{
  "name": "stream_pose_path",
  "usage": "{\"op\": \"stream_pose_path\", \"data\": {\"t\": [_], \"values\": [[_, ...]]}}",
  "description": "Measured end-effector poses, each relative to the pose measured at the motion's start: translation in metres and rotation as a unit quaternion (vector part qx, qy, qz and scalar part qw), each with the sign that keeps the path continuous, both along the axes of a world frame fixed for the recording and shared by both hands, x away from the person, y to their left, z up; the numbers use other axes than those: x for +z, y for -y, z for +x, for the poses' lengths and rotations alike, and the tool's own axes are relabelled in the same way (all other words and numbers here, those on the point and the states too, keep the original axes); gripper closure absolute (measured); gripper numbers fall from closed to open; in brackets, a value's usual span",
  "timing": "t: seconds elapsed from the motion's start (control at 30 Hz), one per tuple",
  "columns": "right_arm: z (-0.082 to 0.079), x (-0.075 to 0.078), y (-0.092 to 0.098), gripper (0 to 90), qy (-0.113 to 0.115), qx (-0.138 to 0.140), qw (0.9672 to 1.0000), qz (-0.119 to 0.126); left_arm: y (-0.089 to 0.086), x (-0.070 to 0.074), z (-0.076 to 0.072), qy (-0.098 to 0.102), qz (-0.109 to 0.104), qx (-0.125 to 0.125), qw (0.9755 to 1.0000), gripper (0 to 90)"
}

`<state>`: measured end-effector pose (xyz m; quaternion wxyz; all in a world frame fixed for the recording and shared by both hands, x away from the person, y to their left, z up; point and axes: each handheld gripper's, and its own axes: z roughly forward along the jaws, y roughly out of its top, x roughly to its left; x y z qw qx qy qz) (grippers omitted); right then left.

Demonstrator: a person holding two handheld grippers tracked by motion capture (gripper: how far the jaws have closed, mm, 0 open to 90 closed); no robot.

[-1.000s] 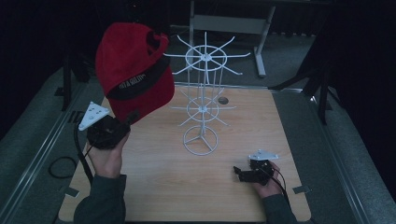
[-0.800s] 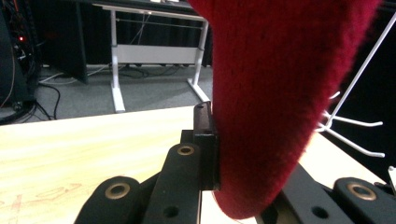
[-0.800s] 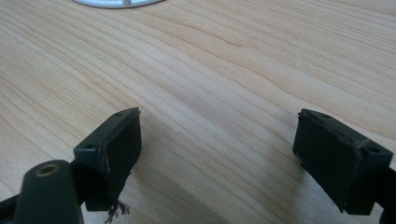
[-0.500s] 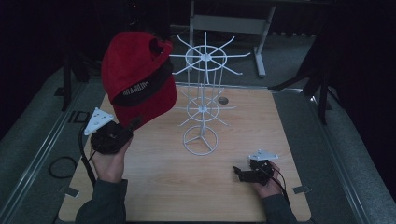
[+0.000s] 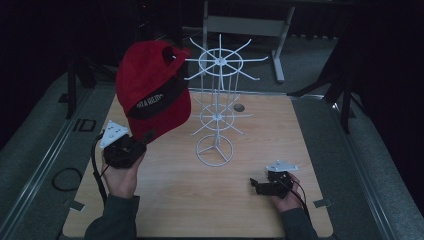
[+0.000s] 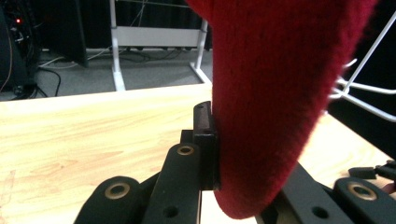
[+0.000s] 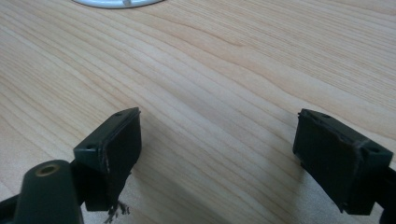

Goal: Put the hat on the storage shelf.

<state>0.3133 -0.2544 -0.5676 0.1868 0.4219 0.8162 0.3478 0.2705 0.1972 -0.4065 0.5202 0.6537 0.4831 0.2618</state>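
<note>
Red knitted fabric makes the soft brimmed cap (image 5: pixel 150 87) light and floppy; your left tongs (image 5: pixel 135 142) pinch its stiffer brim, holding it just left of the white wire display rack (image 5: pixel 216 107). Your right tongs (image 5: pixel 257 186) rest wide open, empty.

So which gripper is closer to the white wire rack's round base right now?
Right, but only slightly. The right gripper rests on the table just right of the round base and nearer the person; the left gripper, clamping the red cap, is farther off to its left.
</note>
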Motion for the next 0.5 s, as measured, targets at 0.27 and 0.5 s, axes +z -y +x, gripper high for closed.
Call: {"op": "stream_pose_path", "data": {"t": [0.27, 0.5], "values": [[0.0, 0.0, 0.0, 15.2, 0.0, 0.0, 1.0, 0.0, 0.003, -0.013, 0.001, -0.011, 0.005, 0.001, 0.9999, 85.7], [0.0, 0.0, 0.0, 15.1, 0.0, 0.0, 1.0, 0.0, 0.009, -0.022, 0.002, -0.022, 0.016, -0.002, 0.9996, 85.6]]}}
